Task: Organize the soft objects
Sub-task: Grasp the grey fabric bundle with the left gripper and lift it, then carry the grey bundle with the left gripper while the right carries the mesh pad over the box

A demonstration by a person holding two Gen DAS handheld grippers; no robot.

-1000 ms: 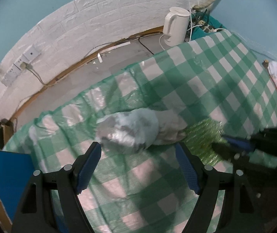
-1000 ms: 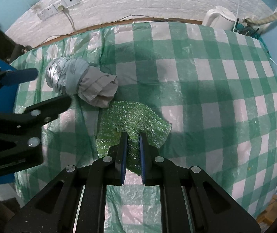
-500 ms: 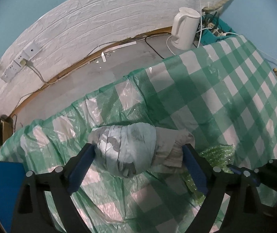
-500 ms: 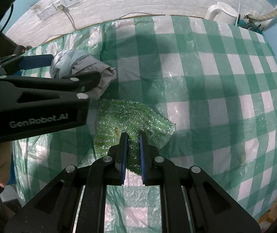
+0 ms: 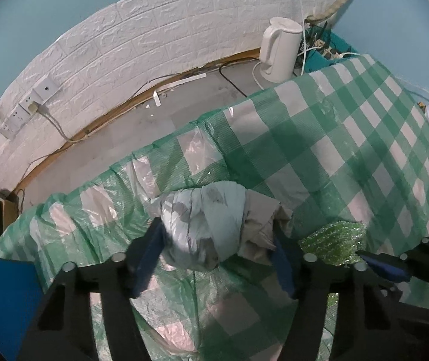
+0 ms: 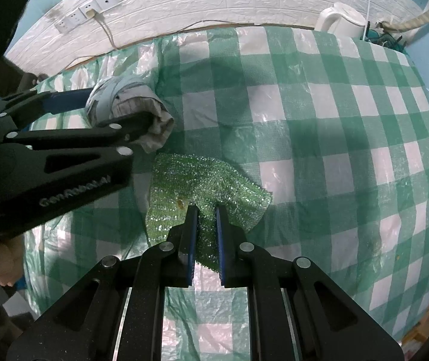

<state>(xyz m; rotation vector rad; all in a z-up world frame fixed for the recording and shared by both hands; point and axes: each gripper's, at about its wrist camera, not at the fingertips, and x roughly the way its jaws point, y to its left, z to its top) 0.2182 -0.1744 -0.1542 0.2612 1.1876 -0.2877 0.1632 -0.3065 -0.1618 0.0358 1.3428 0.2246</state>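
A rolled grey and pale blue cloth bundle lies on the green checked tablecloth. My left gripper is around it, one finger on each side and touching it, closed on the bundle. It also shows in the right wrist view with the left gripper on it. A sparkly green scrubbing cloth lies beside the bundle. My right gripper is shut on its near edge. The green cloth shows in the left wrist view.
A white kettle stands on the floor by the white brick wall, with cables and sockets along it. The table's far edge runs just behind the bundle. A blue object sits at lower left.
My left gripper moved forward over the bundle and narrowed until its fingers came against the bundle's sides. The right gripper stayed shut on the green cloth.
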